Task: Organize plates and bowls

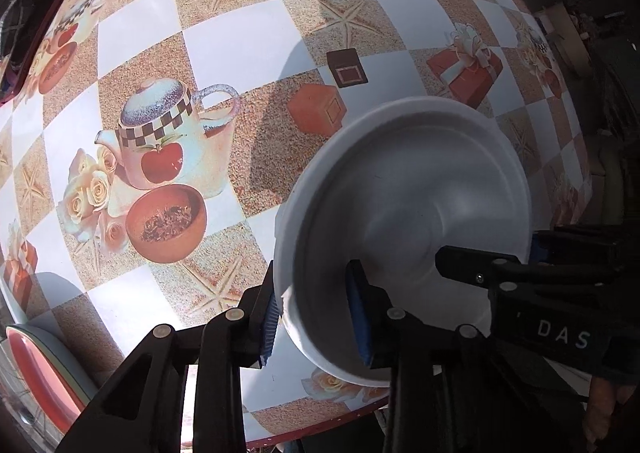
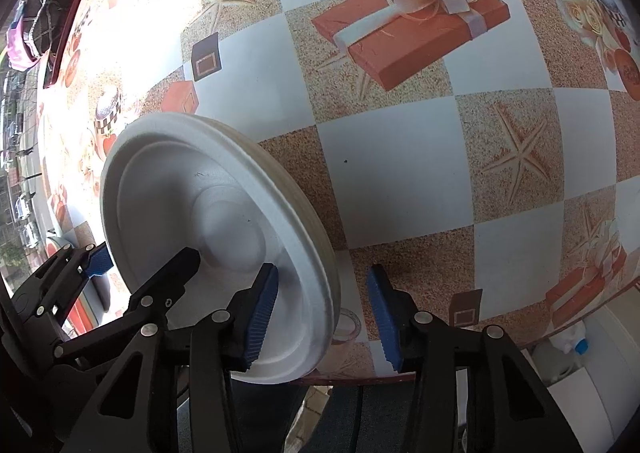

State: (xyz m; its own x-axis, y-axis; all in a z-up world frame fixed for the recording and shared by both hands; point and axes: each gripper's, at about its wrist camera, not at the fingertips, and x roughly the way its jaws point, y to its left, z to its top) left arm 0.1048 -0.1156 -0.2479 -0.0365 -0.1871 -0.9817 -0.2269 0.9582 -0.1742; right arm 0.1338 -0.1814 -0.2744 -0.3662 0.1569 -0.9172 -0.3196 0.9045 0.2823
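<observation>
Two grippers straddle the near rim of the white bowl (image 1: pixel 420 181): the left gripper (image 1: pixel 314 317) at the bowl's left side, the right gripper (image 2: pixel 324 313) at its right, each with one blue pad (image 2: pixel 262 313) inside the bowl and one outside. Both stand fairly wide (gaps show beside the rim, so no squeeze). The bowl sits by the near edge of the checked tablecloth (image 1: pixel 240 45). A red plate (image 1: pixel 32 369) lies left of the bowl, and a printed teapot (image 1: pixel 168 133) lies beyond it.

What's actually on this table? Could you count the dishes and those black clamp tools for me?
Round white foam dish: 1
Red plate with a pale rim: 1
Black grippers with blue pads: 2, left gripper and right gripper
Total: 4
</observation>
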